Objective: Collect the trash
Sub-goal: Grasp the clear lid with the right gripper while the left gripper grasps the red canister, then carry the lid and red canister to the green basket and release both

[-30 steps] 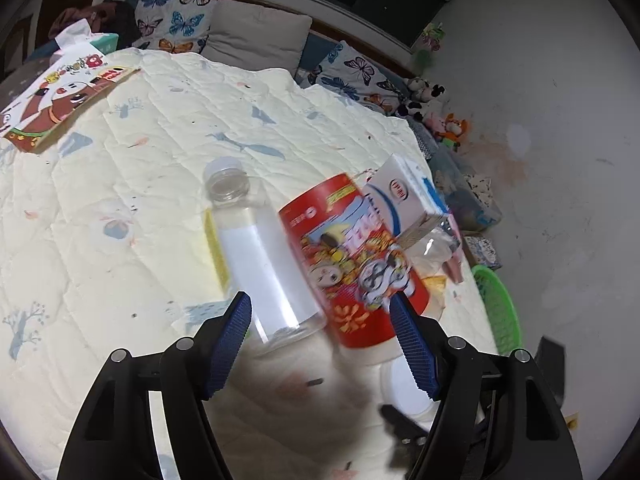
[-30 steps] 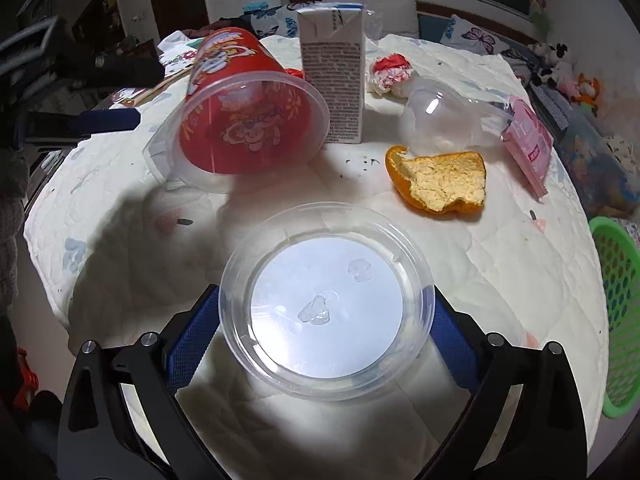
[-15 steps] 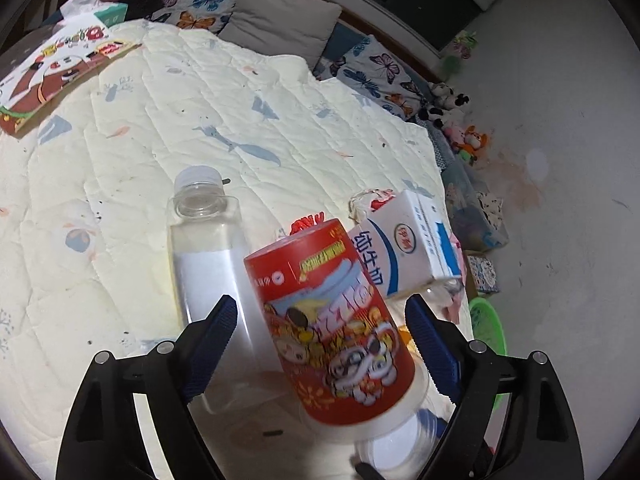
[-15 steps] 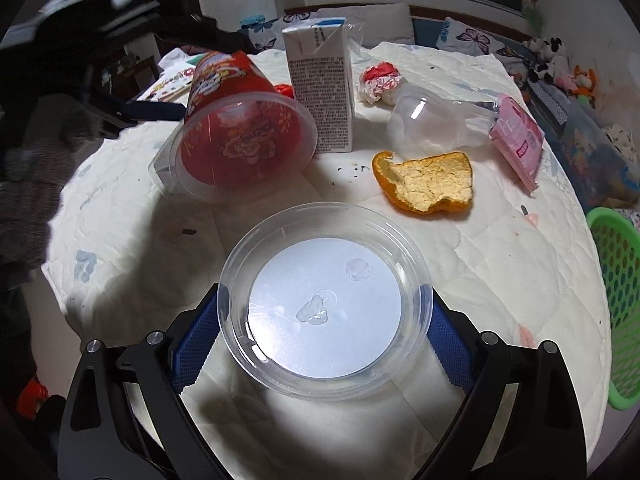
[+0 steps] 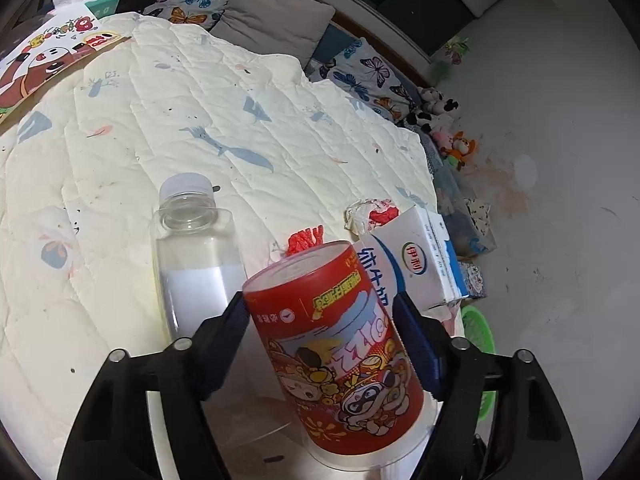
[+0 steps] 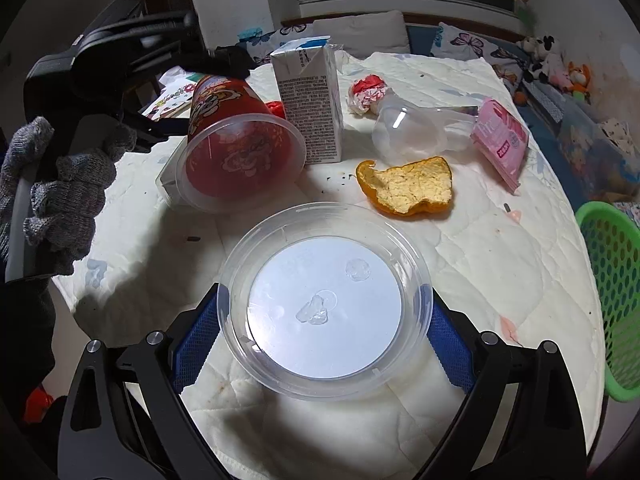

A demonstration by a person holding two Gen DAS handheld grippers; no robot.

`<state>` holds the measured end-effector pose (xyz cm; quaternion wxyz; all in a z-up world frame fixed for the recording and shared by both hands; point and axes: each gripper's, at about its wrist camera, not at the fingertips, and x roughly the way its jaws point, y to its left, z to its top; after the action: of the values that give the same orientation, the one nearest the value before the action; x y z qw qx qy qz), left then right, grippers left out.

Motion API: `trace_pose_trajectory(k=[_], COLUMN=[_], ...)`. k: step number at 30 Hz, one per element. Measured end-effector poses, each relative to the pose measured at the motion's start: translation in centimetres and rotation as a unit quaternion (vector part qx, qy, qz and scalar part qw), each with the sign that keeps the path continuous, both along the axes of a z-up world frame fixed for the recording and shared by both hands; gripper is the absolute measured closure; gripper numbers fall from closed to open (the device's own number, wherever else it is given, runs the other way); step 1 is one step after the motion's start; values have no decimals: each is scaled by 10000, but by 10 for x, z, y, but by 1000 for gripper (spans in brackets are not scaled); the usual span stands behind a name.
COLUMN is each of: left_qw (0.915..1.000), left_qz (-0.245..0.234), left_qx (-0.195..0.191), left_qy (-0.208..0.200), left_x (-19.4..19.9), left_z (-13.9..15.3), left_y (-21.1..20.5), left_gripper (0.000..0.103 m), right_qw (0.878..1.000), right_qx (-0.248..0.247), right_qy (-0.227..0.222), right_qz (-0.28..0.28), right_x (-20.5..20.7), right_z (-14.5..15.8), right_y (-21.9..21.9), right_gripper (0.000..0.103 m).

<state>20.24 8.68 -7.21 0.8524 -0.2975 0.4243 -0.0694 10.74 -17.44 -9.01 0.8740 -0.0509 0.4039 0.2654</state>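
Observation:
A red printed cup (image 5: 340, 360) lies tilted on the quilted cover, mouth toward the right wrist view (image 6: 236, 152). My left gripper (image 5: 320, 312) straddles it, jaws closing, both blue pads against the cup's sides. A grey-gloved hand (image 6: 68, 192) holds that gripper. My right gripper (image 6: 324, 336) is shut on a clear round plastic lid (image 6: 324, 304), held flat a little above the cover. A clear bottle (image 5: 196, 256) with a white cap lies just left of the cup. A white milk carton (image 6: 310, 108) stands behind it.
An orange peel (image 6: 412, 188), a crumpled red-and-white wrapper (image 6: 366, 92), a clear plastic cup (image 6: 408, 132) and a pink packet (image 6: 500, 140) lie on the quilt (image 5: 200, 100). A green basket (image 6: 612, 292) sits off the right edge. Cushions and soft toys line the far wall.
The left gripper moved in over the red cup, which now sits between its pads, with the bottle outside the left finger. The right gripper keeps the lid, nearly still.

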Motion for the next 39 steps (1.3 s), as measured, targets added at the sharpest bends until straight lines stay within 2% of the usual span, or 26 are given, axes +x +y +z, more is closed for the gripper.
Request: trace_pose_trajectory(k=[8,11,15,18,22,28,33,39], left_qw=[9995,9987,9934,9850,9781,9711,9697,9662], left_qz=[-10,-5,-29,-107,-181,-493,-878,-1328], left_qx=[-93,30,600,1117,1365,1332,1216,1066], left_qy=[-292,-509,-980,-1313,-1562,-1919,-1929,-1935], left_x=[-20,-38,-62,-81,-96,-101,-78,-45], left_z=[7,16,39,54,71,98,109,117], left_y=[3,2,-10,-26,-36,-56,-90,-148], left_gripper=[38,39,40,41,41,42,42,42], right_qw=[9999,9998,9996,9992,9983,9958,9909,9775], right_qx=[32,34,40,63,190,324,404,243], right_qy=[-81,-135,-194,-244,-262,-335,-346,-354], right_qz=[-79,-128,-210,-323,-477,-782,-1239,-2067], right_x=[-5,-8,-15,-17,-19,-16,-7,13], right_z=[8,11,16,20,27,41,47,50], right_y=[-8,-12,-20,-29,-43,-69,-106,-179], right_gripper=[10,10,10,10,10,10,10,10])
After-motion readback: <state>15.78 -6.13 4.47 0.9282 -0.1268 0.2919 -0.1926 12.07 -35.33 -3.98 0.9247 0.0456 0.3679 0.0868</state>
